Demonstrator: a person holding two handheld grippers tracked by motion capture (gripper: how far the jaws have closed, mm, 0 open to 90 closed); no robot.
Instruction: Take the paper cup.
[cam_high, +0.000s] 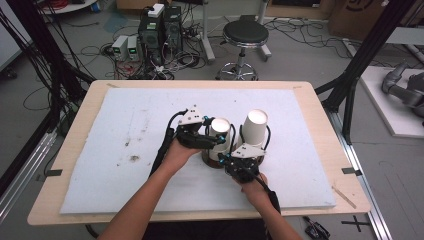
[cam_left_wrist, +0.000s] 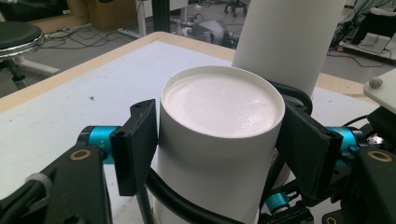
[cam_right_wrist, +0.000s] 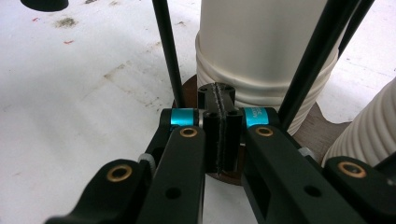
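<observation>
The left gripper (cam_left_wrist: 219, 144) has its two black jaws clamped on the sides of an upside-down white paper cup (cam_left_wrist: 222, 135), just under its flat bottom; the pads press on the wall at left and right, so this is a real grip and not a hover; the right gripper (cam_right_wrist: 219, 133) is pinched shut on the rim of a brown coaster (cam_right_wrist: 322, 128) that lies under the cups, seemingly to pin it down; in the high view the cup (cam_high: 220, 134) stands near the middle of the tabletop (cam_high: 70, 135), a little toward the near edge, with a second, taller stack of cups (cam_high: 254, 127) just beside it on its right

To do the step well, the left hand should lift straight up (paper walls buckle if squeezed harder) while the right keeps the coaster flat, so that the top cup slides off whatever sits below without tipping the neighbour

Hard to judge: how many cups are nested in each stack, since the ribbed lower bands are partly behind the jaws and cables; whether both stacks share one coaster or stand on two; the cup's foot, cut off at the bottom of the left gripper view
</observation>
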